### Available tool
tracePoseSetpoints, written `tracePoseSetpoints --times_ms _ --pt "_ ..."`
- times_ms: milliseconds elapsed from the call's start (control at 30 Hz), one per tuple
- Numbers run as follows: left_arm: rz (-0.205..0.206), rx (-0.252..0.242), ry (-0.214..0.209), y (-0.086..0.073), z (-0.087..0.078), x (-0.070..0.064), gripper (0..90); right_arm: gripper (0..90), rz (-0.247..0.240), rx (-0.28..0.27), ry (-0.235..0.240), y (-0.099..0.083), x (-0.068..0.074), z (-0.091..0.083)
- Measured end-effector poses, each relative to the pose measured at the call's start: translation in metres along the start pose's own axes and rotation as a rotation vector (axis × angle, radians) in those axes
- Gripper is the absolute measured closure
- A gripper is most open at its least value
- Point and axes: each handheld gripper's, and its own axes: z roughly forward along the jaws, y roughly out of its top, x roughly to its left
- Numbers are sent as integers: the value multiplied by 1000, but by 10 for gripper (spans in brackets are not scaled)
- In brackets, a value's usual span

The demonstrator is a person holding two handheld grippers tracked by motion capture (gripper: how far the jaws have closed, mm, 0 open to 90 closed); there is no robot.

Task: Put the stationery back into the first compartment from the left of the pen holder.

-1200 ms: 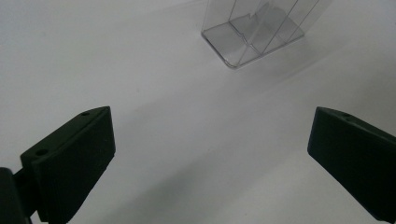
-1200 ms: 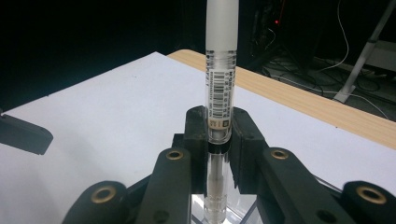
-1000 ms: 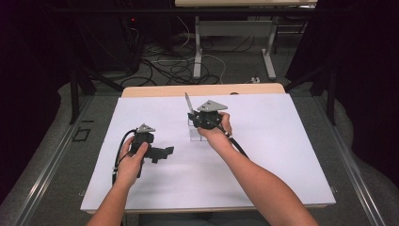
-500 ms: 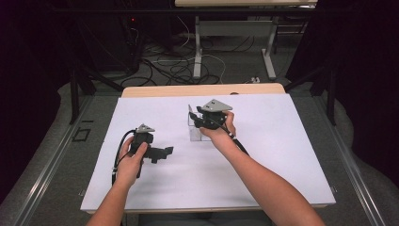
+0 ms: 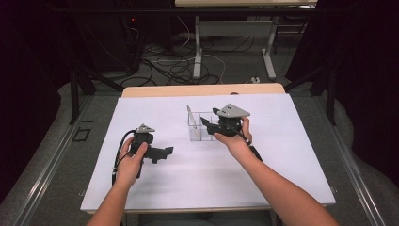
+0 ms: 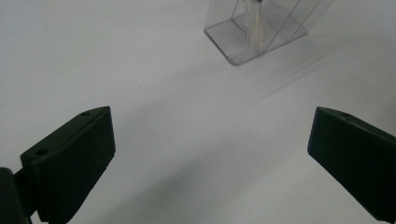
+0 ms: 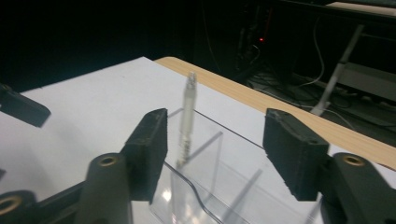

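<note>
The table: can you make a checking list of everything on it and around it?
Surface: white sheet over a wood table, flat.
Job's things: clear box upright mid-table; a thin pen stands tilted inside.
Clutter: nothing seen.
Tools: left tool open, over bare sheet, apart from the box; right tool open, at the box's right side, jaws either side of the pen, not touching it.
Cables: one trails from each tool; loose cables on the floor.
Surroundings: dark room, another table's legs behind.
</note>
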Motion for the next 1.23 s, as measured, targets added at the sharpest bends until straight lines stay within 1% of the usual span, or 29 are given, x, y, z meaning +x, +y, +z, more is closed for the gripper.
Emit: tracePoseSetpoints --times_ms 33,67,167,200,233,300,333,400,533,567,600,700,733,800,900,967,1033,1067,1100,1133,1233 --pt "-8 7 -4 0 0 0 8 355 6 9 -9 -1 -1 -4" --pt "-7 4 -3 0 0 0 8 320 9 22 -21 0 -3 -8" --pt "-1 7 -1 0 0 0 8 260 -7 71 -48 -1 -8 -19" --pt "-9 6 -2 0 0 0 8 239 -8 77 -55 -2 -10 -23" --pt "-8 7 -1 0 0 -1 8 226 -10 61 -66 -4 -12 -26" --pt "-8 10 -4 0 0 -1 8 202 -18 51 -90 -6 -17 -34" --pt "1 7 -4 0 0 0 8 187 -22 53 -101 -8 -19 -38" --pt "-2 15 -3 0 0 0 8 160 -23 56 -129 -11 -24 -46" --pt "-7 18 -1 -1 0 0 8 146 0 79 -130 -18 -37 -58" --pt "-8 8 0 -1 1 0 8 145 7 82 -134 -20 -39 -61" --pt "-10 9 0 -1 1 0 8 144 2 91 -135 -23 -42 -64" --pt "-7 8 1 -2 0 1 8 116 36 109 -143 -30 -49 -72" --pt "-13 6 0 -2 1 1 8 100 49 109 -146 -34 -50 -73" --pt "-10 15 4 -2 0 2 8 82 49 117 -147 -39 -53 -77" --pt "-13 7 3 -3 1 2 8 81 51 135 -158 -46 -57 -80" --pt "-18 4 2 -3 1 2 8 81 67 158 -149 -51 -60 -82" --pt "-17 10 0 -3 1 2 8 81 64 188 -153 -55 -61 -84" --pt "-18 7 1 -3 2 2 8 80 50 188 -159 -57 -63 -84" --pt "-19 6 1 -3 2 2 8 79 55 184 -170 -60 -63 -85" --pt "-20 6 2 -3 2 2 8 73 55 185 -171 -62 -63 -85" --pt "-19 3 5 -2 2 3 8 27 70 197 -179 -69 -66 -86"
